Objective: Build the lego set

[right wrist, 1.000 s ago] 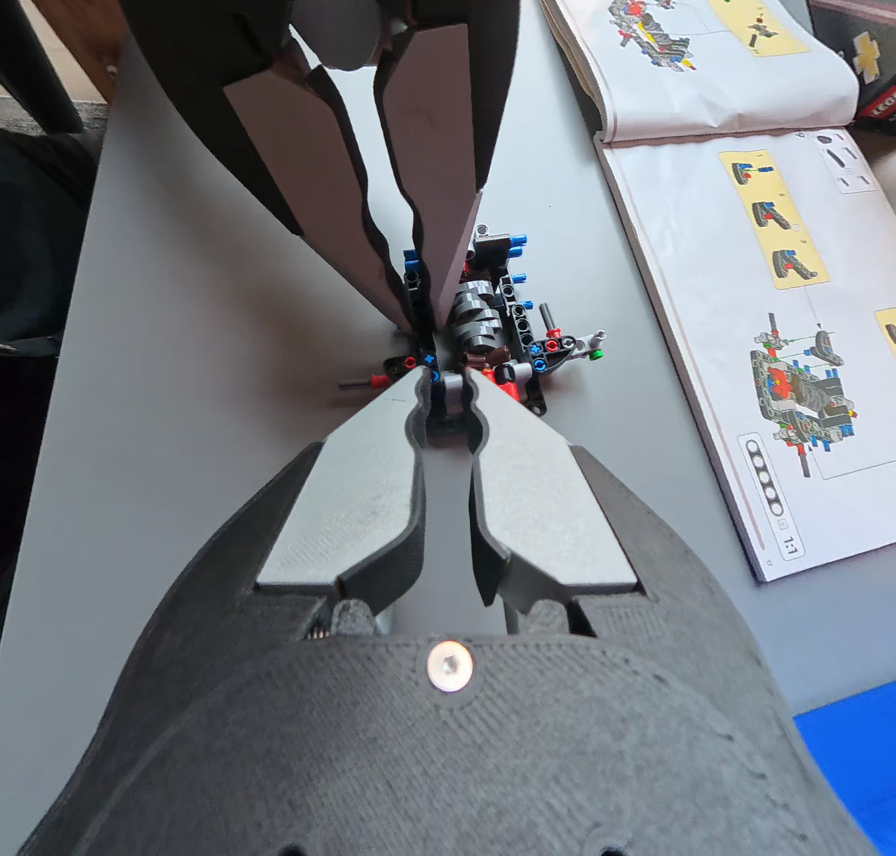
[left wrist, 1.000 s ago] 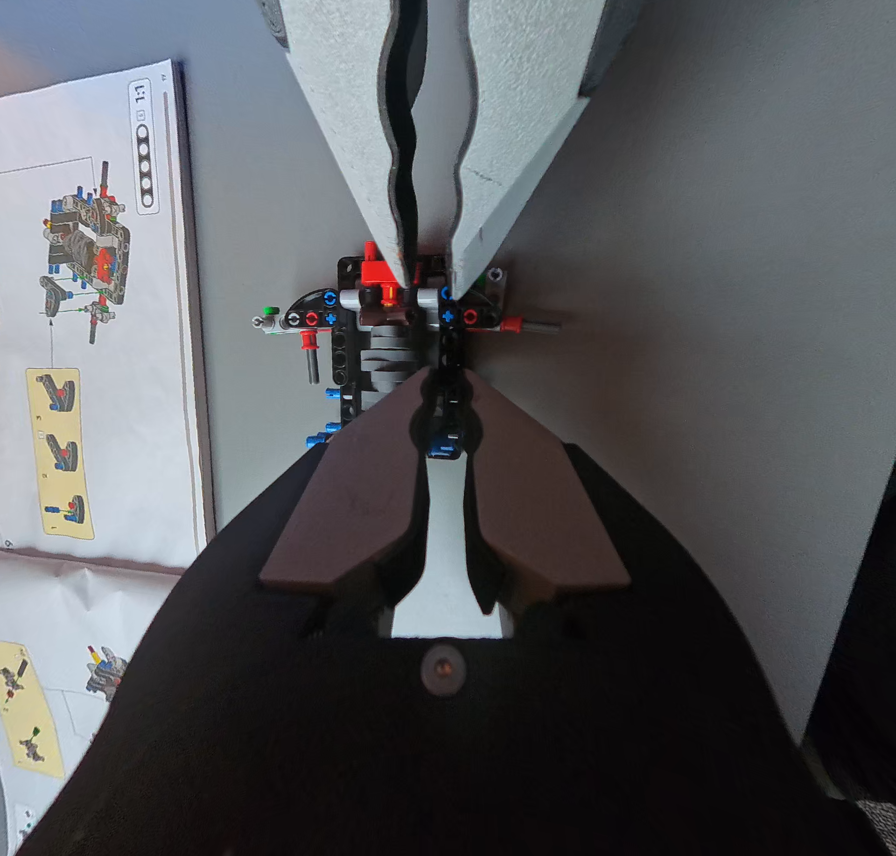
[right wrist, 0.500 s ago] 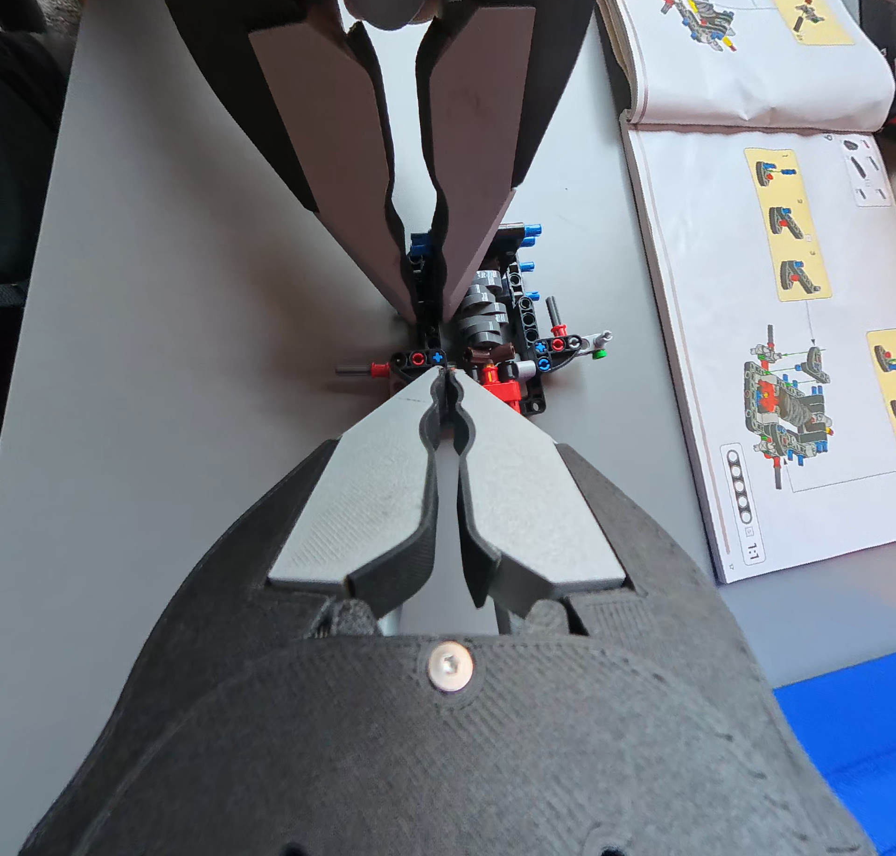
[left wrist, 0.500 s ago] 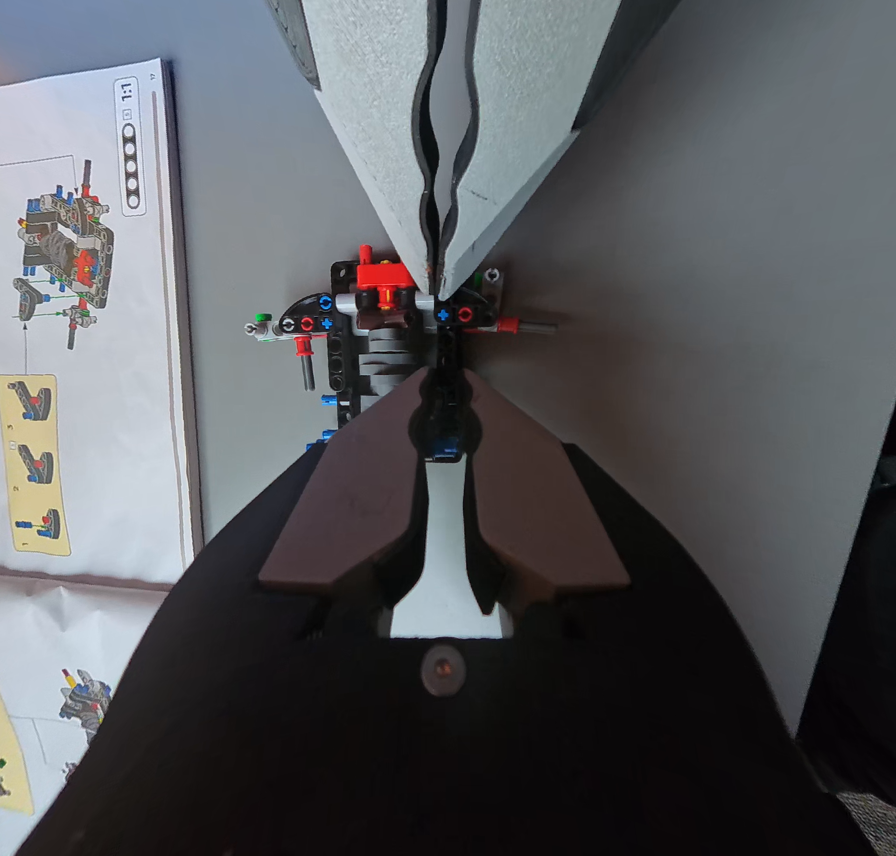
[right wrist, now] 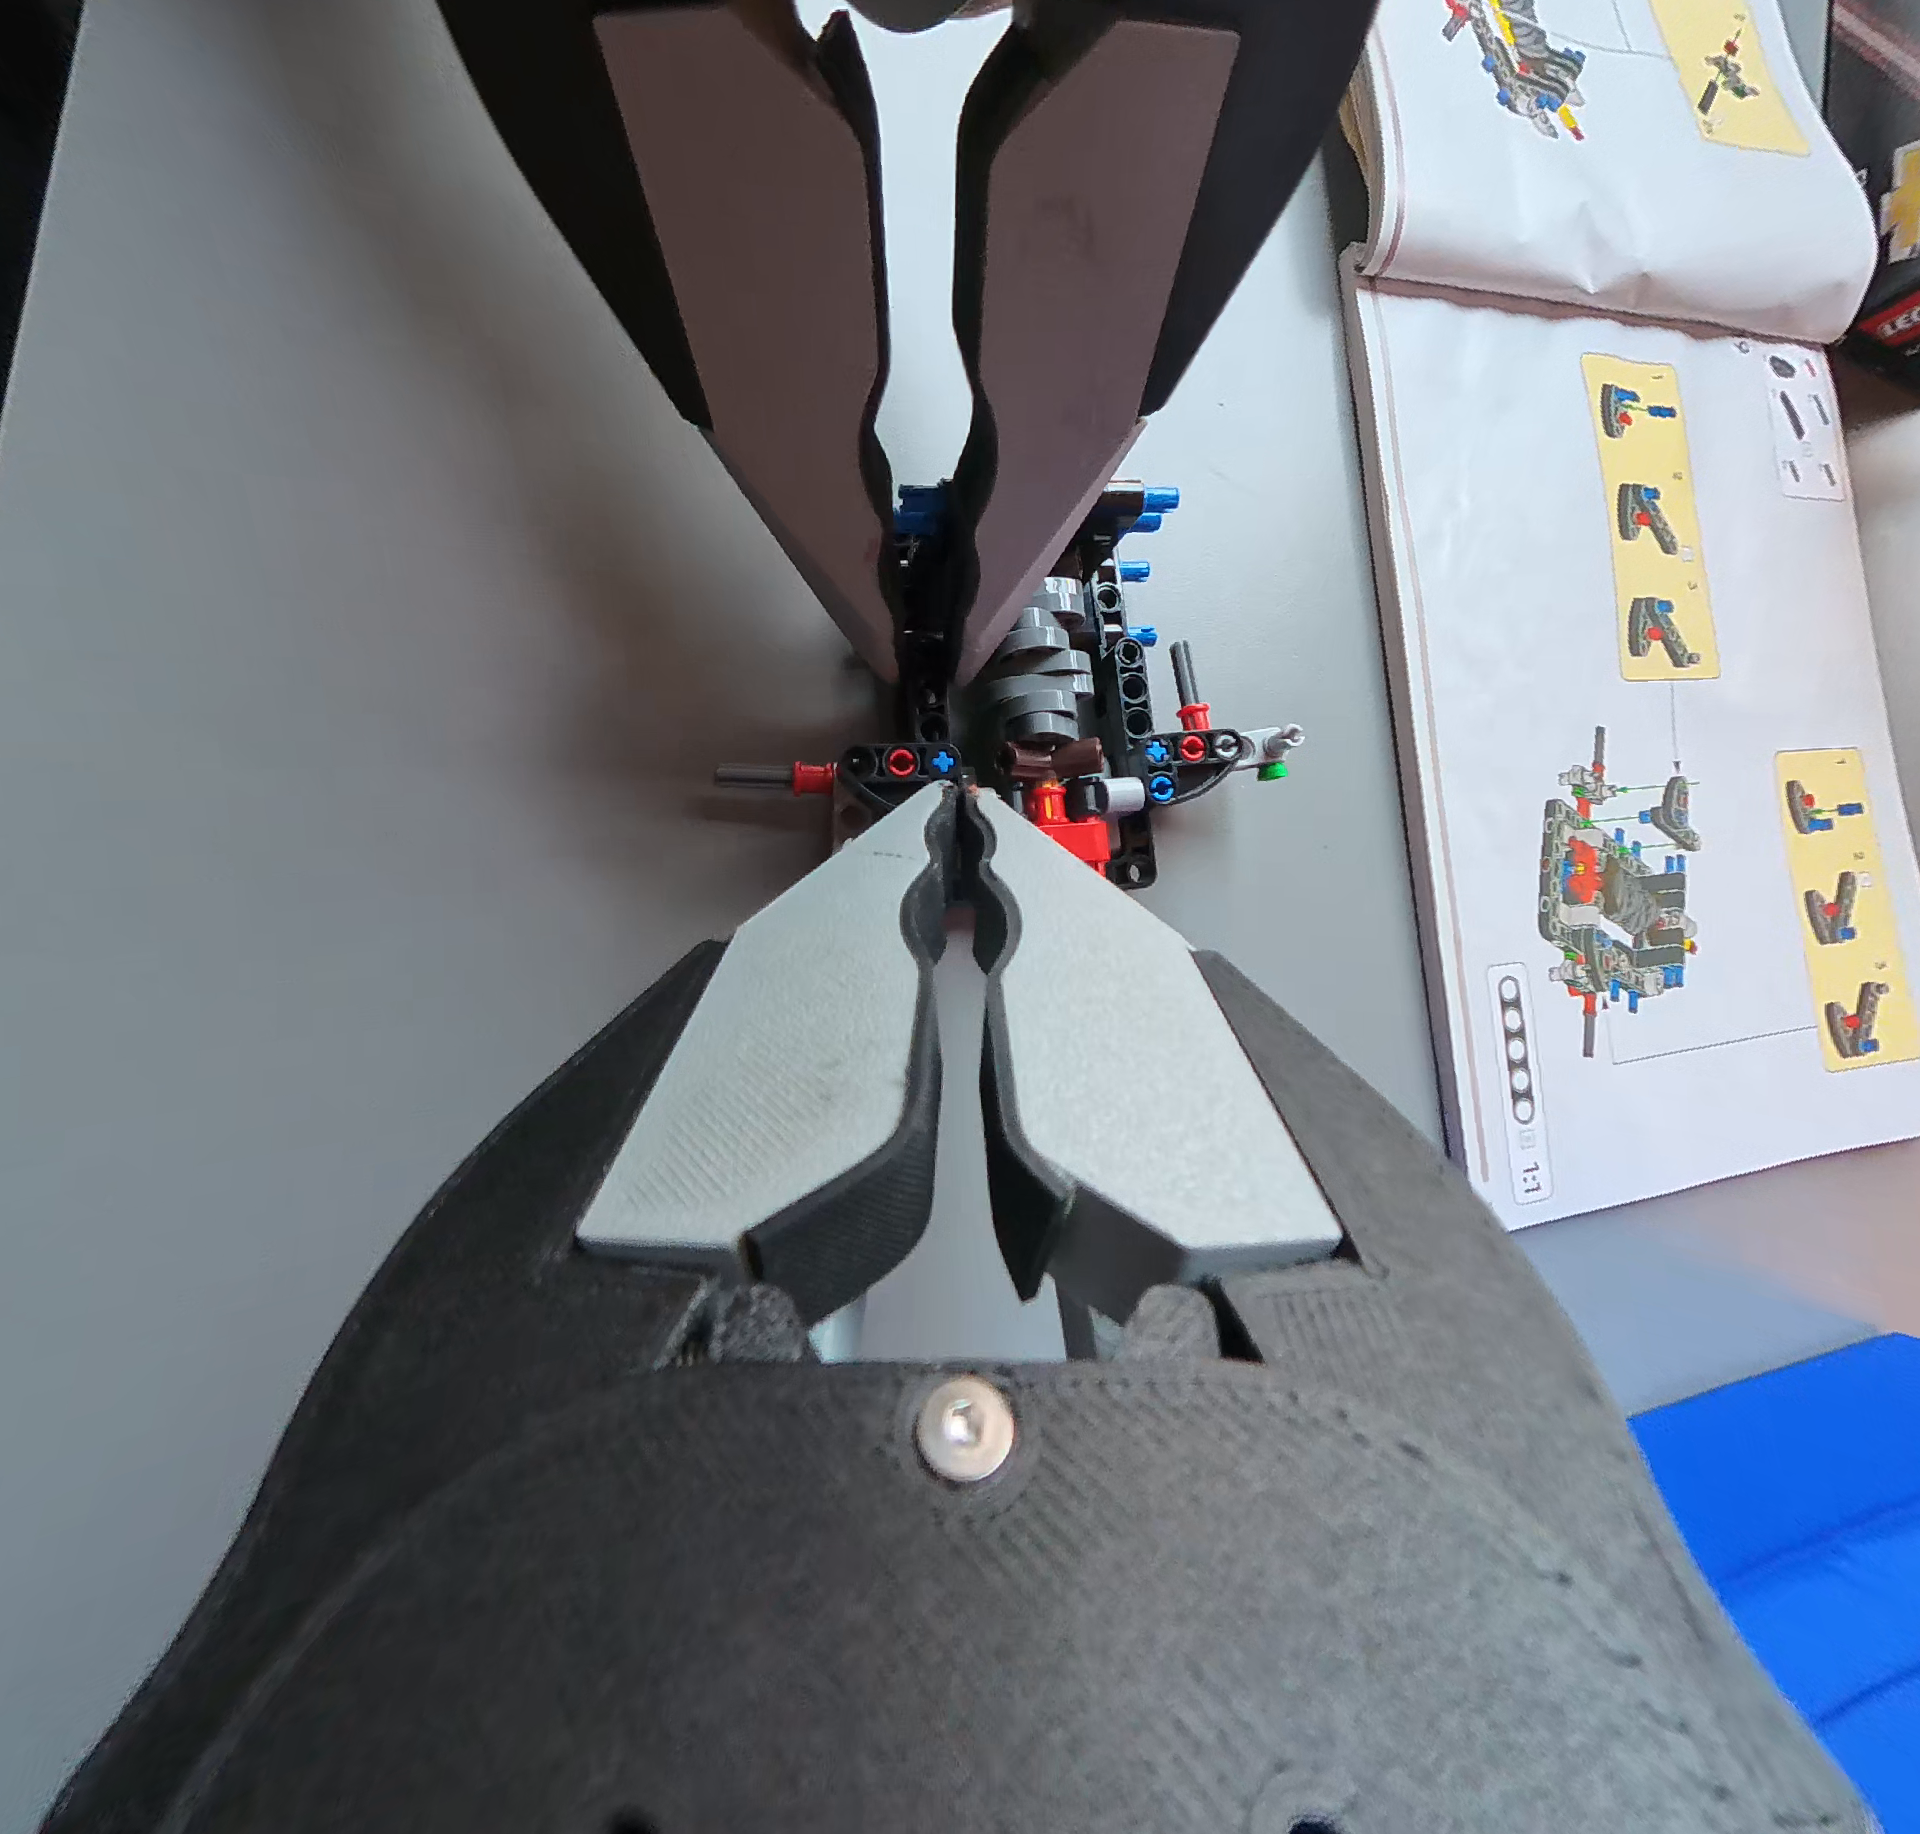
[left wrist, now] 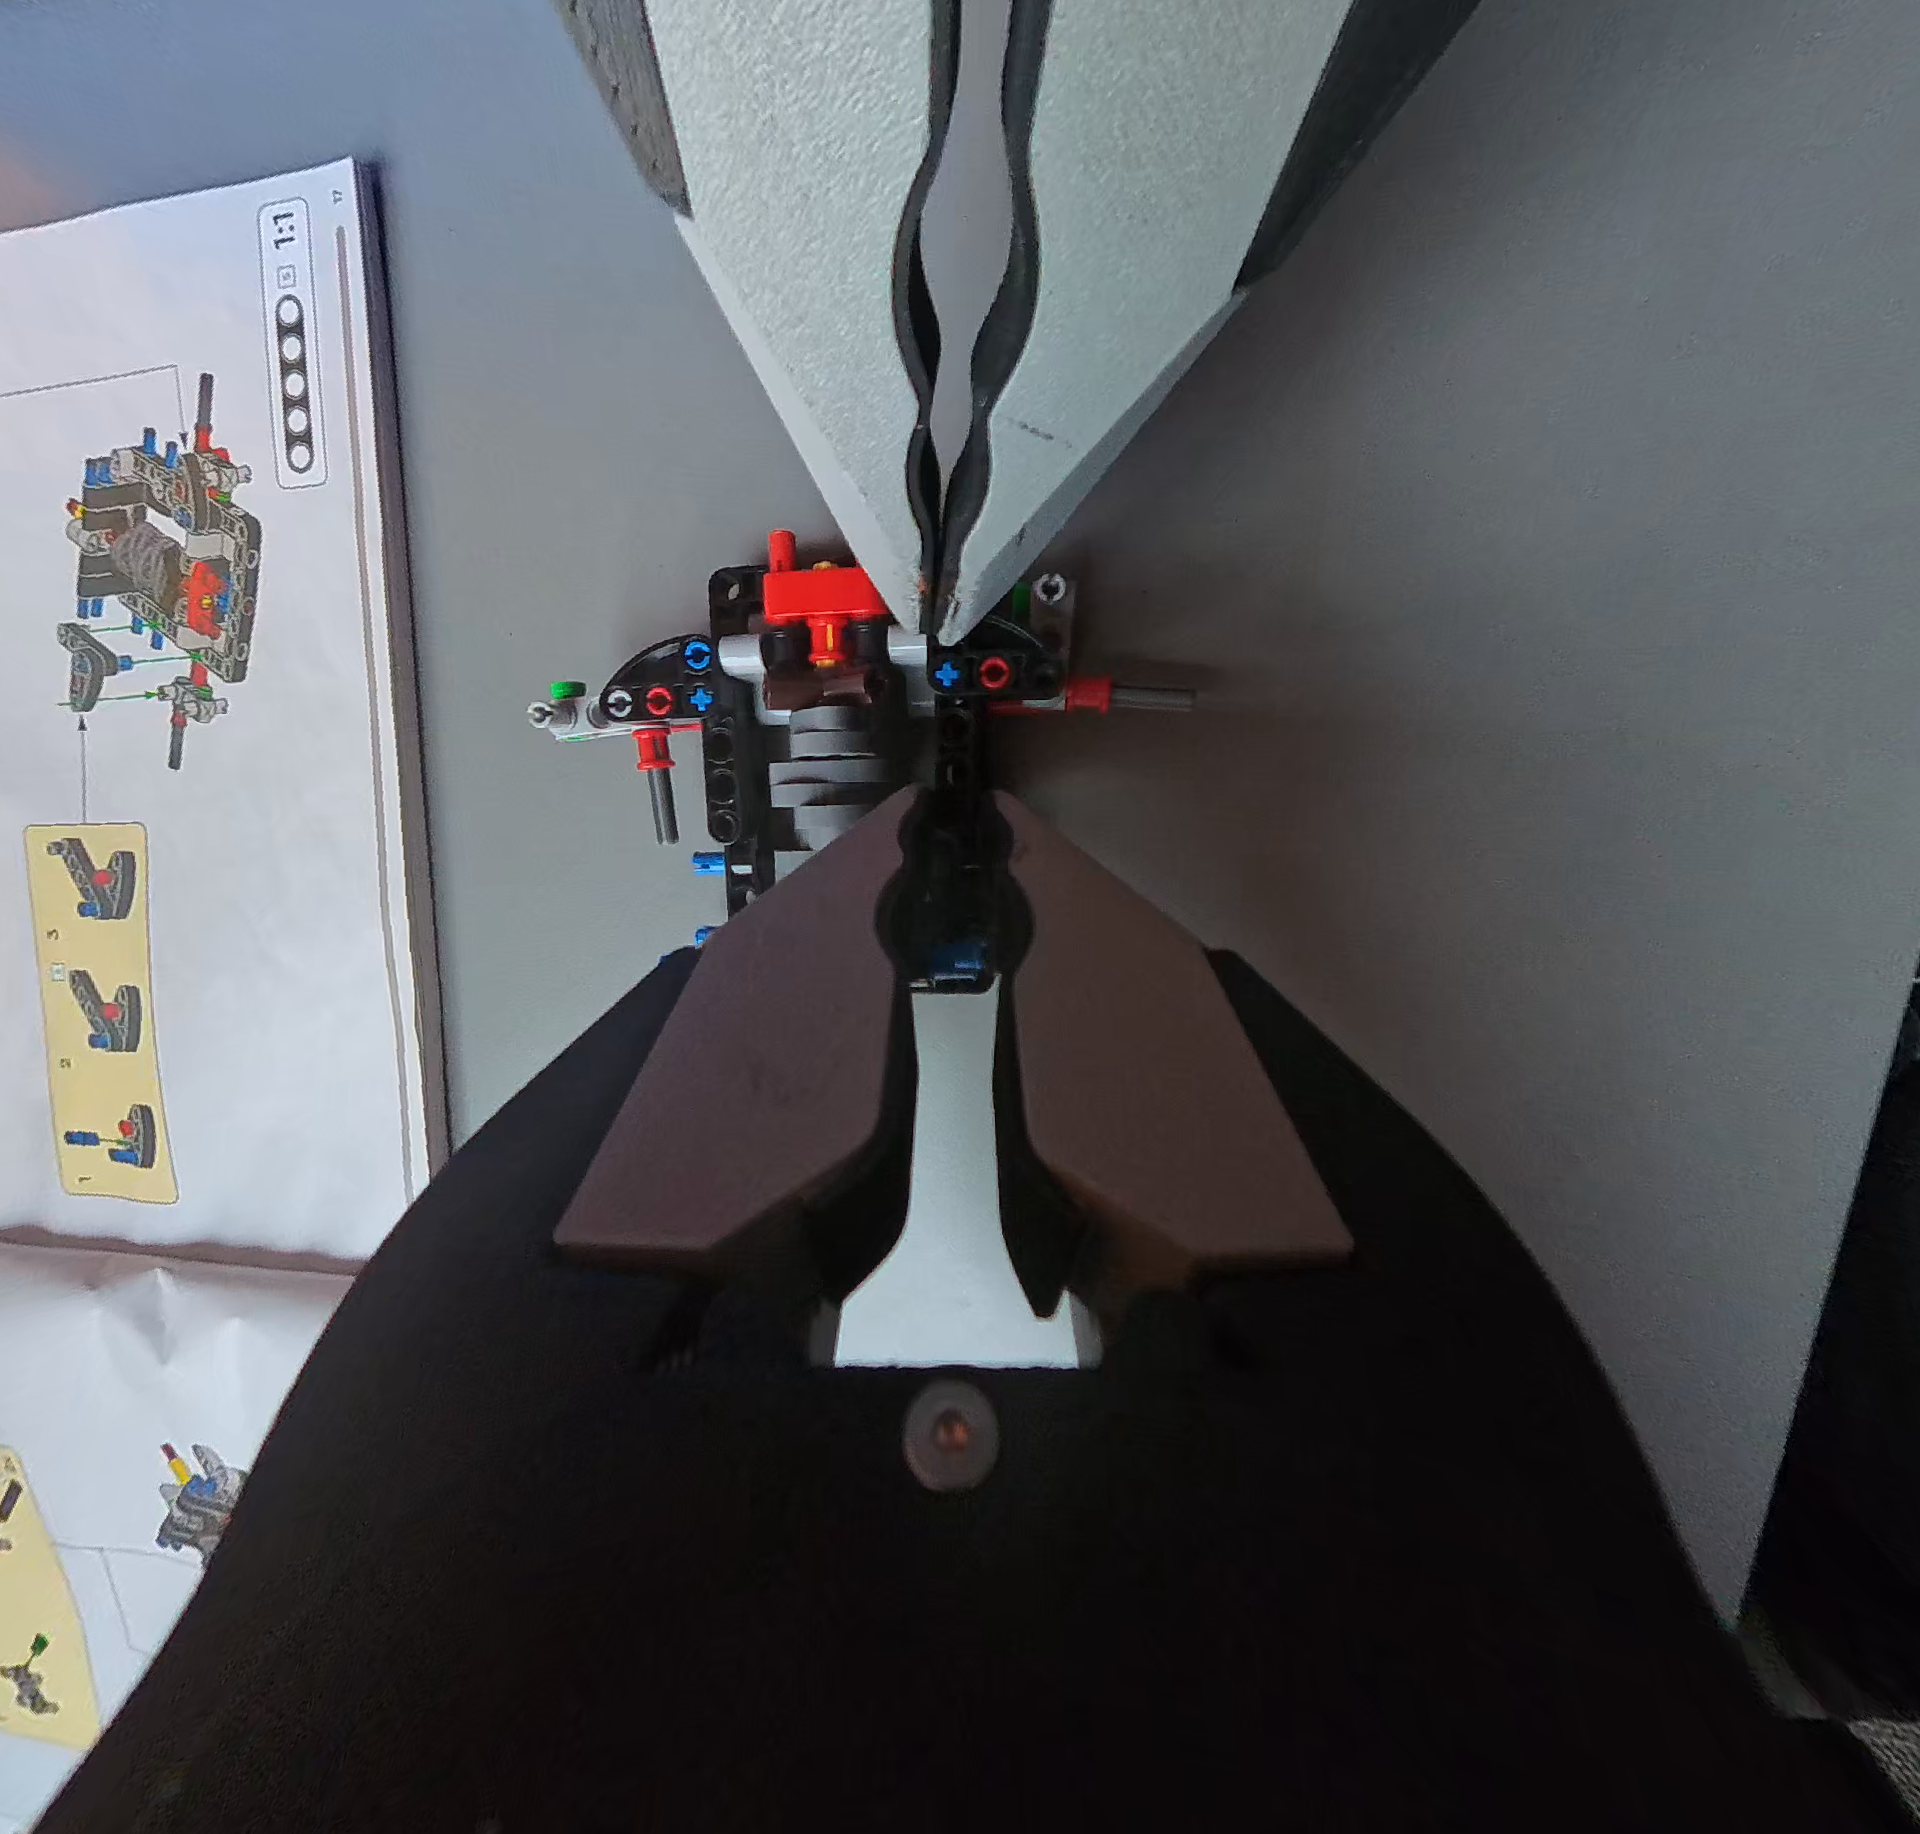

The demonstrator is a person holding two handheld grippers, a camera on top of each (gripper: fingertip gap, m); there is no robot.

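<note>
A small Lego Technic assembly (left wrist: 831,745) of black beams, grey gears, a red block and blue and red pins lies on the grey table (left wrist: 1455,641). My left gripper (left wrist: 954,808), with brown fingers, is shut on the black beam along the assembly's right side. My right gripper (right wrist: 961,797), with grey fingers, is shut, and its tips touch the assembly (right wrist: 1049,683) at the end with the red block. The right gripper also shows from above in the left wrist view (left wrist: 940,626). The left gripper shows opposite in the right wrist view (right wrist: 930,667). I cannot tell whether a small part sits between the right tips.
An open instruction booklet (left wrist: 208,745) lies beside the assembly and also shows in the right wrist view (right wrist: 1662,641). A blue surface (right wrist: 1818,1524) lies at the near right corner. A dark box (right wrist: 1881,226) stands behind the booklet. The table edge (left wrist: 1766,1369) runs close on the right.
My right gripper's fingers have closed from a gap around a grey part to fully shut at the assembly's end. My left gripper has kept its hold on the black beam.
</note>
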